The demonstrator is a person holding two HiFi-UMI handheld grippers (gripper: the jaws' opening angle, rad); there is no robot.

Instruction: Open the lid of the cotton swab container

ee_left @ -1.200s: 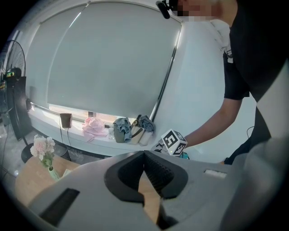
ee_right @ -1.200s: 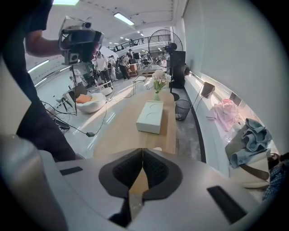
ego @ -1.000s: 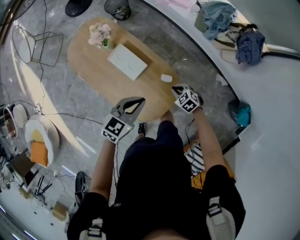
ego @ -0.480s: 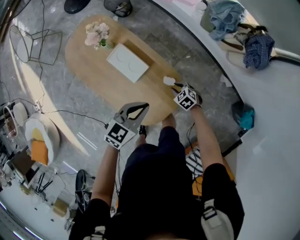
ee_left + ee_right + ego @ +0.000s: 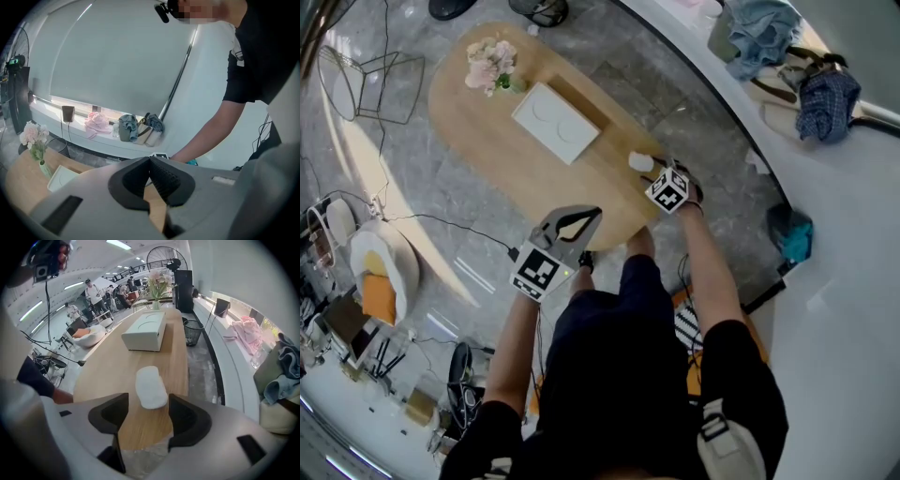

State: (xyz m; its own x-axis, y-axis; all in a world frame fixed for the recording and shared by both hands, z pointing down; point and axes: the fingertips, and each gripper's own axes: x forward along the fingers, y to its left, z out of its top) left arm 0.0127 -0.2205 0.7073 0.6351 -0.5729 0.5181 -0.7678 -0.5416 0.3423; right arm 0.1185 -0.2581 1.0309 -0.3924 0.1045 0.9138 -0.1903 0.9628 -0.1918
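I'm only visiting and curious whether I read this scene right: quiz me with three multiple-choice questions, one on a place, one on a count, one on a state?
1. Where does the small white container lie?
A) on the floor
B) on the wooden table
C) on the flat white box

2. How many bunches of flowers stand on the table?
A) one
B) two
C) three

3. How do the right gripper's jaws stand?
A) clamped on the container
B) shut, empty
C) apart

B: it rests on bare wood.
A: one pink bunch at the far end.
C: the jaws have just been opening and stand apart, the container's near end between them, untouched.
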